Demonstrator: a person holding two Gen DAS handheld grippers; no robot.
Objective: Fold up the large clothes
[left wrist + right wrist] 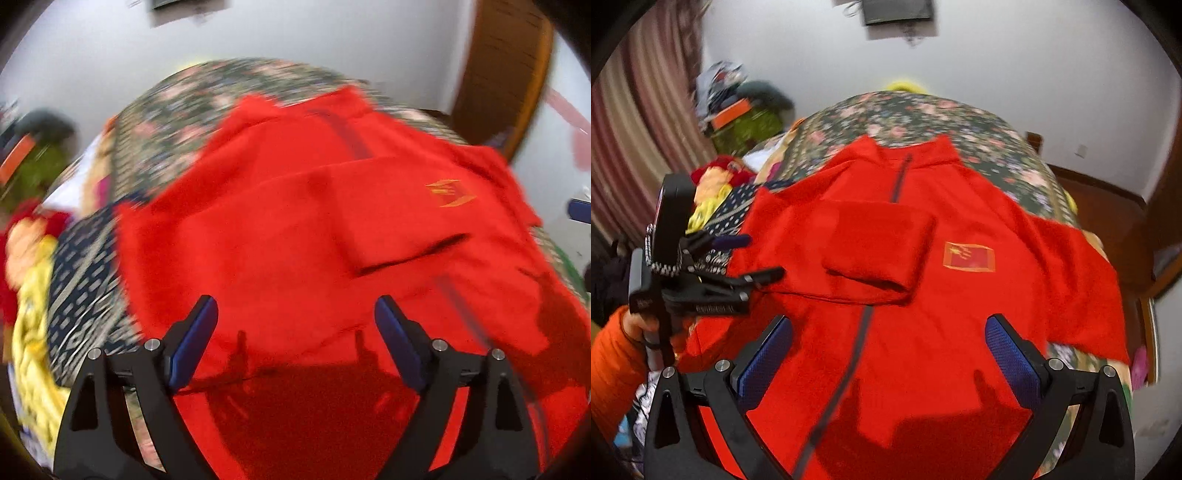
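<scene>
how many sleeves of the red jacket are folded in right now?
1. One sleeve lies folded across the chest of the red jacket, left of the flag patch. The other sleeve still hangs spread out on the right side, unfolded.

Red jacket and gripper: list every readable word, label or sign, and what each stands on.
No text reads clearly.
red jacket: flag emblem on the chest, stars only, no words.
left gripper: pale lettering on its black body, too blurred to read.

A jacket (923,295) lies on the bed (923,114), one sleeve (875,254) folded over its chest.
</scene>
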